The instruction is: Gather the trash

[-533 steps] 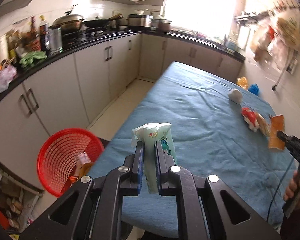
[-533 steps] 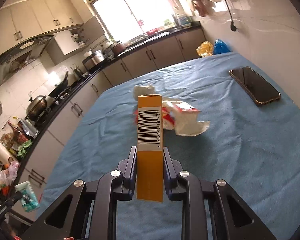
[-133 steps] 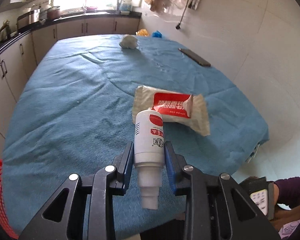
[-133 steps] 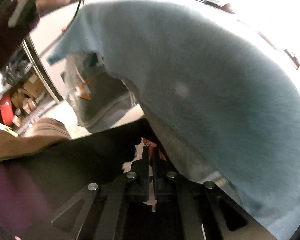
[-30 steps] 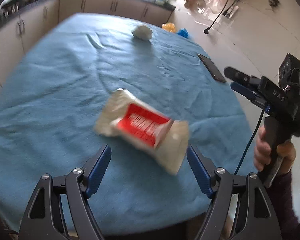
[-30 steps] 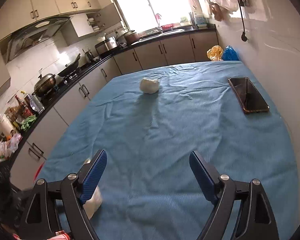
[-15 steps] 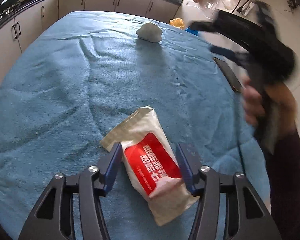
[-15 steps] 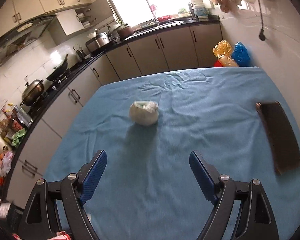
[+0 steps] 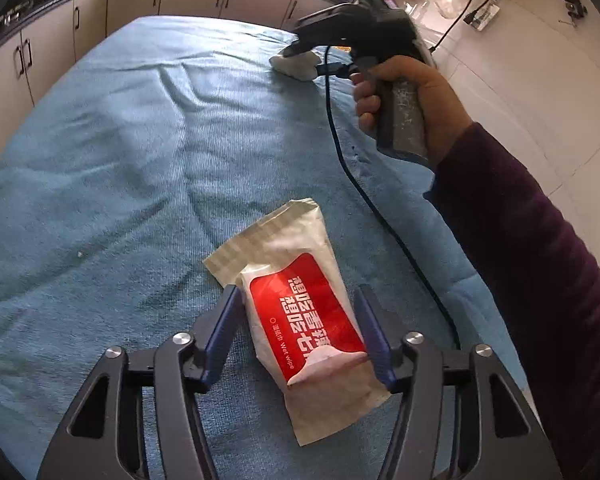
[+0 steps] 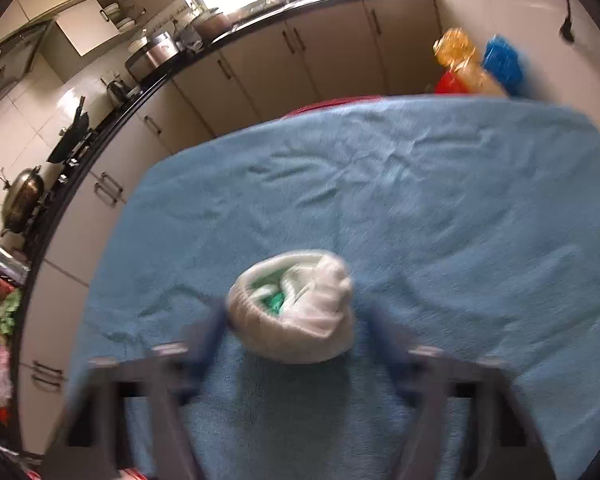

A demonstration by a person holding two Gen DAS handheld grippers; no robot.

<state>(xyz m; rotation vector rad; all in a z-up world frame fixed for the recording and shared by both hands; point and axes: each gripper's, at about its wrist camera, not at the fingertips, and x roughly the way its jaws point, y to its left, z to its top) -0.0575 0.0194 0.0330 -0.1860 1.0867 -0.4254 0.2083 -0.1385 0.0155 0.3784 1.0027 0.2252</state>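
A white wet-wipe packet with a red label lies on the blue tablecloth. My left gripper is open around it, one finger on each side, close to its edges. A crumpled white wad with green inside lies farther along the table; it also shows in the left wrist view. My right gripper is open and straddles the wad, blurred by motion. In the left wrist view its body hangs over the wad, held by a hand.
Kitchen cabinets and a dark counter with pots run along the left and far sides. Orange and blue bags lie past the table's far end. A black cable trails across the cloth near the packet.
My left gripper has moved down over the packet and its fingers have narrowed around it. My right gripper has moved forward to the white wad, which now sits between its fingers.
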